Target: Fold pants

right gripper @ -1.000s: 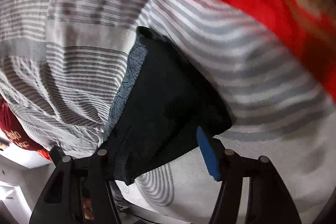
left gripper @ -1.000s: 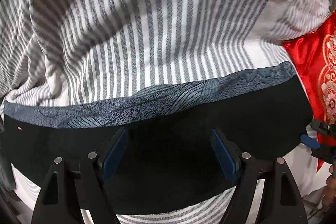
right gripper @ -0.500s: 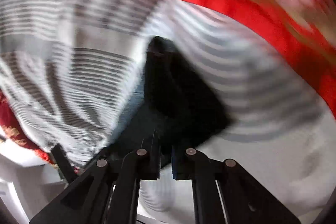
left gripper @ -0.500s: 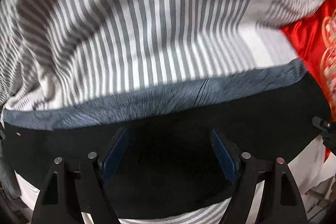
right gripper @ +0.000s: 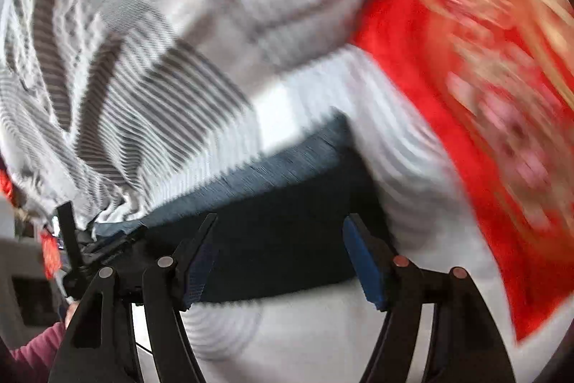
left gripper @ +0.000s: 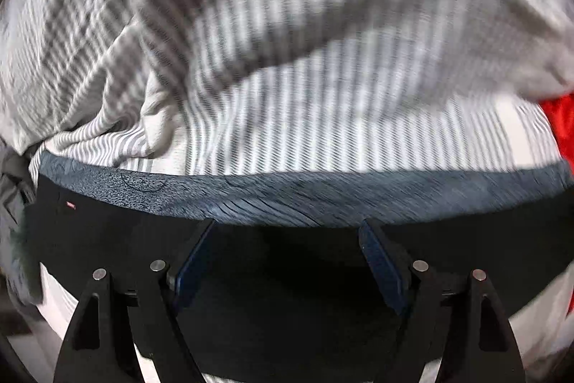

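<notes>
Both grippers, left (left gripper: 288,261) and right (right gripper: 280,255), hang with fingers spread, empty, just above the pants (left gripper: 323,275). The pants lie flat on the striped bed (left gripper: 323,117), long axis crosswise to the fingers. Right view alone shows the pants' end and the red quilt (right gripper: 484,96).

Pants (left gripper: 287,293): matt black cloth, with a blue-grey textured band (left gripper: 323,200) of woven look. Bedsheet (left gripper: 323,96): soft grey-white striped cloth, creased. Red cloth (right gripper: 466,131): glossy satin look, blurred pattern. Left tongs (left gripper: 287,261) and right tongs (right gripper: 280,257): matt black plastic, blue rubbery pads (left gripper: 380,268), shiny metal pins.
</notes>
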Available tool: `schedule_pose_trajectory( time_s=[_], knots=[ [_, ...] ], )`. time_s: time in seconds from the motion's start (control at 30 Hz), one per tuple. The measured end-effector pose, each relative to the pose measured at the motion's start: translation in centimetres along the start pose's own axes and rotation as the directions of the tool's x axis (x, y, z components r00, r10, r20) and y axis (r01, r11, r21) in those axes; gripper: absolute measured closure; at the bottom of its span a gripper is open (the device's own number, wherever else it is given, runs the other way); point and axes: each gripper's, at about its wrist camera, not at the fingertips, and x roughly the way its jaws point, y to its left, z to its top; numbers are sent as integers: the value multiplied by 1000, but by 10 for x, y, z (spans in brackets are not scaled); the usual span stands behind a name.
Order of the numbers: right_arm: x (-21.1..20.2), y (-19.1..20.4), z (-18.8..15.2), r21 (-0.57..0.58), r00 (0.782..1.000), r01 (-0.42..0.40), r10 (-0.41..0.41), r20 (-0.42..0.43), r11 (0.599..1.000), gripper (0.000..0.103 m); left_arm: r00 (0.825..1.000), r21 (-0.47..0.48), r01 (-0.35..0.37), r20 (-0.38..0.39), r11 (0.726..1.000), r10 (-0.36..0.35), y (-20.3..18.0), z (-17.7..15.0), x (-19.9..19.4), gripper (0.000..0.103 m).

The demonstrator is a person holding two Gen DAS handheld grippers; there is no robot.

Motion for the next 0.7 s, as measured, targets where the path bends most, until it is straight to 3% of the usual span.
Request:
schedule_pose_trajectory(
  time_s=[0.13, 0.17, 0.2, 0.23, 0.27, 0.37, 0.47, 0.53, 0.6, 0.63, 0.7],
  knots=[
    [56, -18, 28, 34, 998, 21, -18, -67, 999, 57, 999, 21, -44, -22, 999, 45, -10, 0, 30, 22],
    [64, -27, 31, 48, 996, 41, -37, -81, 998, 68, 999, 23, -52, -12, 998, 53, -13, 0, 36, 22],
    [68, -38, 34, 65, 995, 58, -52, -85, 996, 92, 999, 20, -55, 4, 998, 55, -14, 1, 37, 22],
    [68, -49, 36, 85, 995, 69, -62, -79, 994, 103, 999, 8, -50, 17, 999, 50, -14, 3, 40, 22],
    [62, -60, 39, 116, 996, 69, -62, -61, 991, 103, 999, -13, -35, 11, 999, 35, -12, 7, 43, 22],
    [42, -65, 41, 136, 995, 99, -97, -25, 986, 101, 1000, -55, -16, 1, 998, 16, -5, 19, 46, 22],
    [29, -43, 37, 64, 991, 125, -122, -45, 990, 96, 999, -49, -31, 8, 998, 32, -3, 26, 36, 22],
    [27, -22, 27, -10, 990, 126, -127, -56, 992, 83, 1000, -30, -13, 18, 999, 14, -4, 24, 23, 22],
    [29, -5, 13, -62, 989, 122, -126, -76, 991, 45, 999, -2, -22, 30, 1000, 22, 1, 18, 11, 22],
    [34, 4, 4, -87, 988, 121, -128, -84, 989, 40, 999, 13, -34, 34, 999, 34, 3, 11, 5, 22],
    [49, 20, -18, -159, 981, 147, -164, -103, 976, 38, 998, 5, -48, 27, 999, 48, 10, -1, 1, 22]
  ],
)
